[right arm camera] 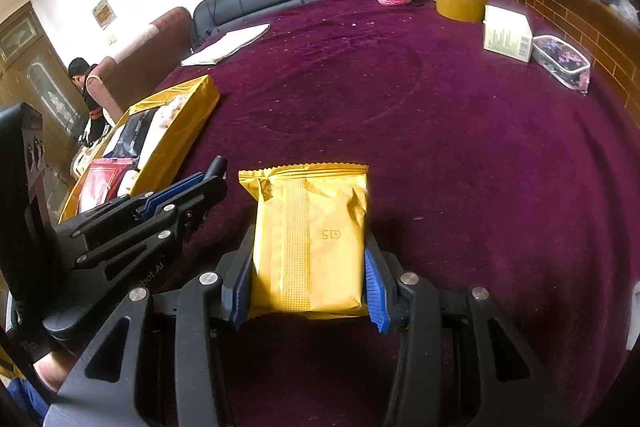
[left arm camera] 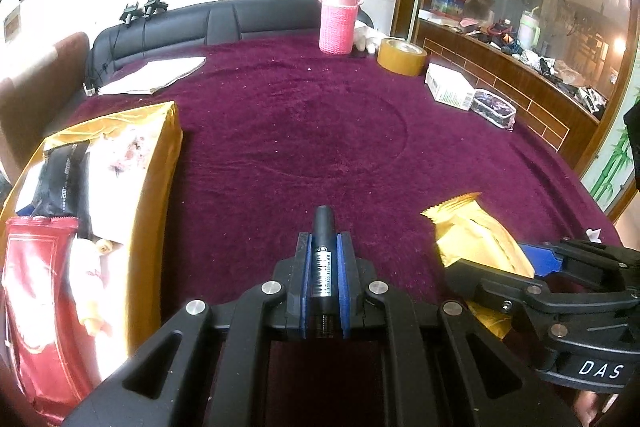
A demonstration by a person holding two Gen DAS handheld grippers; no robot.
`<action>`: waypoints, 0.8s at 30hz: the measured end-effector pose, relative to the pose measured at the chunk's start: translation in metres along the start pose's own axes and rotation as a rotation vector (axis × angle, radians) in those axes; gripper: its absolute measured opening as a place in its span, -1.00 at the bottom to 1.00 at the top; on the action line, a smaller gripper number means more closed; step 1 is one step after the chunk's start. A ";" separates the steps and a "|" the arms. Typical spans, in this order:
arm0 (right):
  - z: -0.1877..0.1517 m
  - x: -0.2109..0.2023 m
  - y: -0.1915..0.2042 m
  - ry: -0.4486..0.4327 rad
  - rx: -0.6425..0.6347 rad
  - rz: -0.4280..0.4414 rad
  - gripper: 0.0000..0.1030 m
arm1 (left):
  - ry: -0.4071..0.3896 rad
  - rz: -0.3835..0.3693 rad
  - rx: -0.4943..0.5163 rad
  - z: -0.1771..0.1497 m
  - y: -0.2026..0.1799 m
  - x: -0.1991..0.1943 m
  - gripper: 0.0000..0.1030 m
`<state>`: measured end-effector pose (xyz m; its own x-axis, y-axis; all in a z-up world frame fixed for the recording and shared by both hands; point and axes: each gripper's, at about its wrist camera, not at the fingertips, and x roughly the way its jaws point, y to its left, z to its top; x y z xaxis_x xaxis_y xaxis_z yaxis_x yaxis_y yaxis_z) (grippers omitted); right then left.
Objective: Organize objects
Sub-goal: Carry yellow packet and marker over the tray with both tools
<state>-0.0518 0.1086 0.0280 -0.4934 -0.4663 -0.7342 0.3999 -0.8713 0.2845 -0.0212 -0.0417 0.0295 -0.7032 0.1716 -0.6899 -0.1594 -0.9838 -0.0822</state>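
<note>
The marker (left arm camera: 323,259) sits clamped in the fully closed left tool (left arm camera: 323,255), above the tabletop (left arm camera: 300,131). The packet (right arm camera: 310,243) is gripped by the half-open right tool (right arm camera: 310,275), beside the box (right arm camera: 176,131). Risk: the glossy packet slips if squeezed unevenly; the two tools could collide.
</note>
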 end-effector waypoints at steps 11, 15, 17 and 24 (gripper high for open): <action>-0.004 -0.004 0.027 -0.005 -0.036 0.021 -0.15 | -0.036 -0.011 -0.033 -0.008 0.015 -0.021 -0.82; -0.004 -0.004 0.037 -0.004 -0.050 0.035 -0.15 | -0.050 -0.003 -0.047 -0.010 0.023 -0.029 -0.82; -0.005 -0.004 0.042 -0.005 -0.057 0.044 -0.15 | -0.059 0.003 -0.057 -0.011 0.028 -0.032 -0.82; -0.006 -0.005 0.053 -0.009 -0.073 0.062 -0.15 | -0.082 0.018 -0.082 -0.011 0.040 -0.040 -0.82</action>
<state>-0.0239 0.0654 0.0428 -0.4728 -0.5204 -0.7111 0.4849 -0.8275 0.2832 0.0084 -0.0880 0.0455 -0.7602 0.1545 -0.6311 -0.0917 -0.9871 -0.1312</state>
